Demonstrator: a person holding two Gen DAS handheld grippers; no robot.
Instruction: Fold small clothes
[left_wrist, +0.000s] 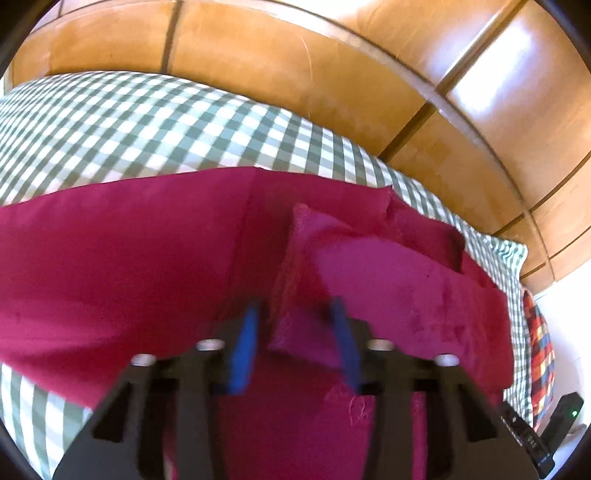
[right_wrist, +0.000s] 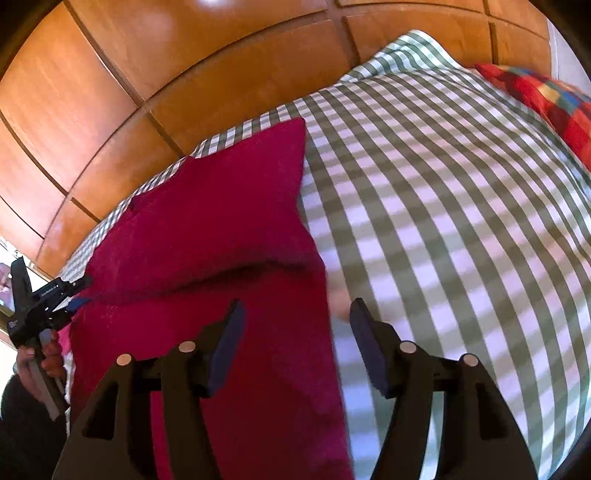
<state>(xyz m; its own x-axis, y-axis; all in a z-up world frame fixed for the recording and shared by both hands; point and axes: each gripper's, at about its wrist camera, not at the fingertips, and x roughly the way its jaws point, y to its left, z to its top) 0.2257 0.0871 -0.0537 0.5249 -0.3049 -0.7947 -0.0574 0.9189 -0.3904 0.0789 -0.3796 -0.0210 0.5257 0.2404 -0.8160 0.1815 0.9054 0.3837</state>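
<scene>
Left gripper (left_wrist: 295, 332): blue pads narrowed, with a raised fold of the crimson garment (left_wrist: 129, 258) standing between them. The frame is blurred, so I can't tell if the pads actually press the cloth.

Right gripper (right_wrist: 295, 354): jaws spread wide, nothing pinched. It straddles the garment's right edge, one finger (right_wrist: 229, 343) over red cloth, the other over bare bedspread.

In the right wrist view the left gripper (right_wrist: 79, 295) shows at the garment's left side, held in a hand (right_wrist: 40, 365).

The garment (right_wrist: 221, 221) lies on the green-and-white checked bedspread (right_wrist: 443, 221). In the right wrist view its long axis runs from the tongs away toward the wooden panelling (right_wrist: 147, 92), far corner pointing at the panels, with a crease across its middle. In the left wrist view it spreads sideways across the frame, and a smaller flap (left_wrist: 388, 266) is doubled over on top, right of the pads.

A multicoloured checked pillow (right_wrist: 546, 99) sits at the bedspread's right edge, well apart from the garment.
</scene>
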